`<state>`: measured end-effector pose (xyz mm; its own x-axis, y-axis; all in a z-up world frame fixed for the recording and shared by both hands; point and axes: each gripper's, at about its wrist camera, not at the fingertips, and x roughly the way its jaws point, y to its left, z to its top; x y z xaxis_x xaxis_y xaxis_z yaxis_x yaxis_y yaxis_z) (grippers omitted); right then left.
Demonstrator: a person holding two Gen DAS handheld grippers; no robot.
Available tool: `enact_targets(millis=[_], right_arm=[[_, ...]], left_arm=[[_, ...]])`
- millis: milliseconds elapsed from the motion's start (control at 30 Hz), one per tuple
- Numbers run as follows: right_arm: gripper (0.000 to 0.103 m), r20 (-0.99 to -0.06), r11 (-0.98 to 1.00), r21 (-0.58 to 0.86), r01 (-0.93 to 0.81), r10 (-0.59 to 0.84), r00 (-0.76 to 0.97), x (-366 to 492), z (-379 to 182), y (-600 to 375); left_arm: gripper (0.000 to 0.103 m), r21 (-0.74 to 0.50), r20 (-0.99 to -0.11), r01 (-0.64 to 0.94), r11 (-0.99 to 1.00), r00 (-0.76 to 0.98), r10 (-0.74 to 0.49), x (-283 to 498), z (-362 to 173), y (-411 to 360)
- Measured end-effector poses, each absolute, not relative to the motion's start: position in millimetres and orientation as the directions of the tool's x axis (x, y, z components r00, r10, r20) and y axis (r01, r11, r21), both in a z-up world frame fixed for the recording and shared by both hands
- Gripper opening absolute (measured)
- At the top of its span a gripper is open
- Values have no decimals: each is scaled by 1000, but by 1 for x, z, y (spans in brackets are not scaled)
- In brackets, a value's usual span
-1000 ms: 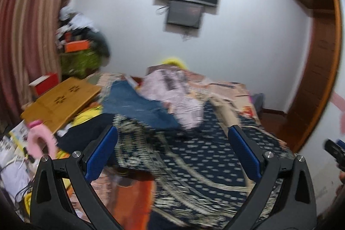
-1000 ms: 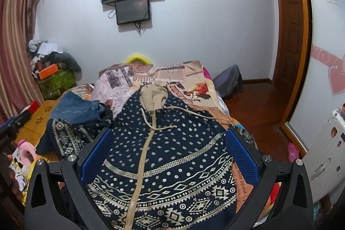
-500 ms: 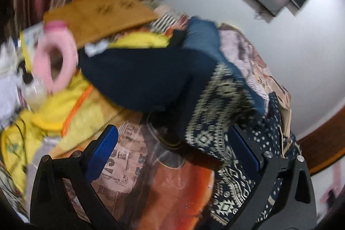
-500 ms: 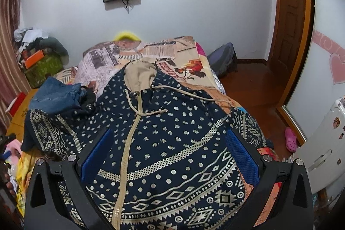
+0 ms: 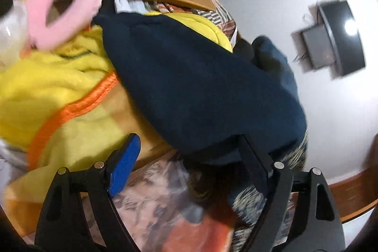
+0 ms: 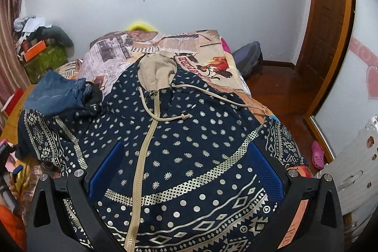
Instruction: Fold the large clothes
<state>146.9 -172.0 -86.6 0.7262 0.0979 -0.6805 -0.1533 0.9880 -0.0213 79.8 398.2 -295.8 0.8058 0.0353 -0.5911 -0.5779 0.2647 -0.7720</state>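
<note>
At nine o'clock of the hooded garment (image 6: 189, 145), my closing left gripper (image 5: 189, 152) should pinch only the sleeve (image 5: 200, 86), while my right gripper (image 6: 184, 171) hovers spread, empty.

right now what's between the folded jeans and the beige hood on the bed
In the right wrist view, a small black item lies against the jeans, then the hoodie's dotted navy shoulder runs to the beige hood.

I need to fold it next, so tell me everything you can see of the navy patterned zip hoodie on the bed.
The navy patterned zip hoodie lies spread face up on the bed, zip closed. It looks like soft fabric printed with cream dots and geometric bands, with a beige-lined hood and cream drawstrings. Folded blue jeans rest on one sleeve; the other sleeve drapes over the bed's edge.
</note>
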Motion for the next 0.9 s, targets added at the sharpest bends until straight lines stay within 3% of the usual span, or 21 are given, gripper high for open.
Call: enact_targets(millis=[133,200,367,600,800,900], right_arm=[[103,-685,986,-46,-162,87,723,149,-88,-165],[103,-686,984,-56,-167,84,723,149,-88,-162],[103,-687,981,-73,-179,81,722,150,-87,-157],[103,-698,979,-75,-190,84,711,152,-87,-158],[103,-680,975,-81,-205,97,726,151,-81,-162],[103,-675,974,-71,-217,113,729,153,-77,-167]], left_arm=[[70,-845,-501,-497,199,865,36,81,-307,411],[50,-842,-502,-501,200,864,51,84,-307,416],[10,-784,-538,-536,314,839,89,92,-284,412],[5,-623,-523,-525,580,831,190,100,-198,375],[3,-501,-430,-443,743,873,231,112,-110,335],[3,-474,-356,-357,805,914,195,116,-71,307]])
